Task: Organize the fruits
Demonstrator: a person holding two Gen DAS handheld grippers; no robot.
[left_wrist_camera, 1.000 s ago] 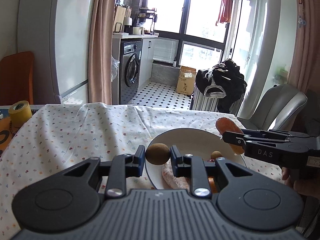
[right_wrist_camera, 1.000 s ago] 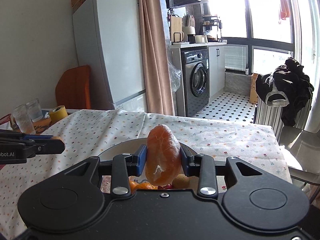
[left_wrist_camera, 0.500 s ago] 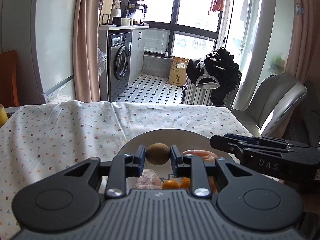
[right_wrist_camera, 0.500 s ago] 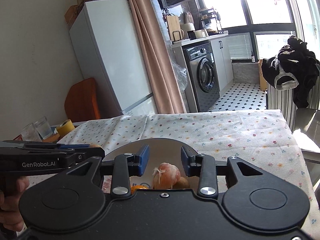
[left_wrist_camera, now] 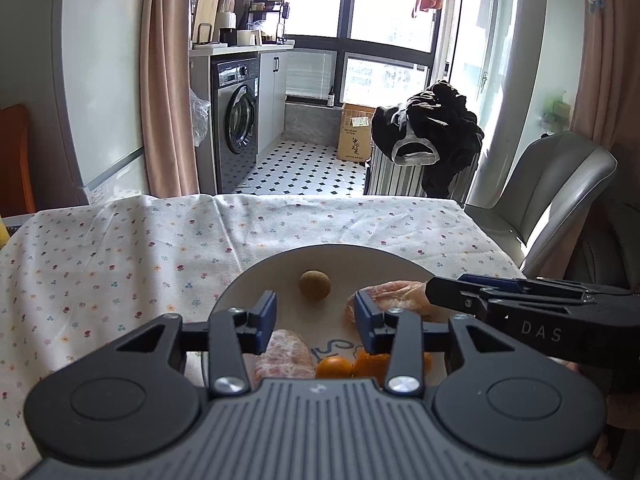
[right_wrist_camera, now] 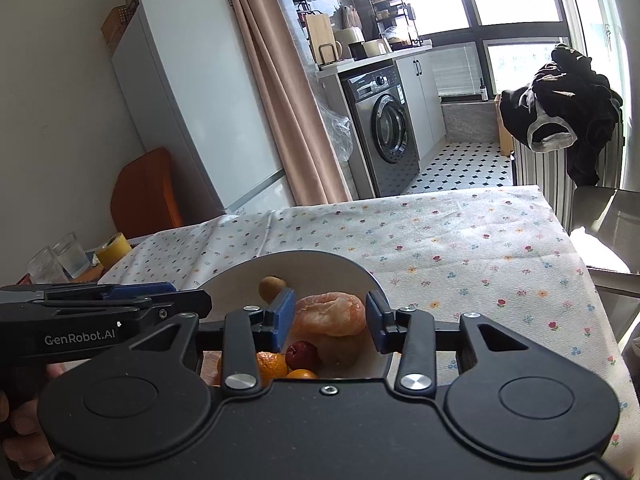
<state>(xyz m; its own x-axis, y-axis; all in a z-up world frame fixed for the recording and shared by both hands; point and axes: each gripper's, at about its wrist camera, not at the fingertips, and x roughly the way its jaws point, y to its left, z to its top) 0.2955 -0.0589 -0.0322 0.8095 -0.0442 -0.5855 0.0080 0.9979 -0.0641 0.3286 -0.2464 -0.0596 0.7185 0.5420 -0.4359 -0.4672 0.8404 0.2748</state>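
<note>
A white plate (left_wrist_camera: 280, 268) (right_wrist_camera: 320, 264) lies on the flowered tablecloth and holds the fruit. A brown kiwi (left_wrist_camera: 315, 285) (right_wrist_camera: 271, 287) rests loose near the plate's middle. A peeled orange-pink citrus (left_wrist_camera: 396, 294) (right_wrist_camera: 330, 315) lies beside it, and another peeled piece (left_wrist_camera: 286, 354) sits nearer. Small oranges (left_wrist_camera: 334, 366) (right_wrist_camera: 272, 364), a red fruit (right_wrist_camera: 302, 353) and a second kiwi (right_wrist_camera: 340, 350) lie at the near rim. My left gripper (left_wrist_camera: 315, 316) is open just short of the kiwi. Over the citrus my right gripper (right_wrist_camera: 331, 318) stands open, its fingers apart from it.
The tablecloth (left_wrist_camera: 120, 256) spreads left and far of the plate. A yellow tape roll (right_wrist_camera: 113, 249) and two glasses (right_wrist_camera: 60, 260) stand at the table's left end. A grey chair (left_wrist_camera: 560, 188) is at the right edge. A hand (right_wrist_camera: 24, 432) holds the left gripper.
My left gripper opened and let the kiwi down onto the plate. My right gripper, which let the peeled citrus go half a second ago, stays open above it.
</note>
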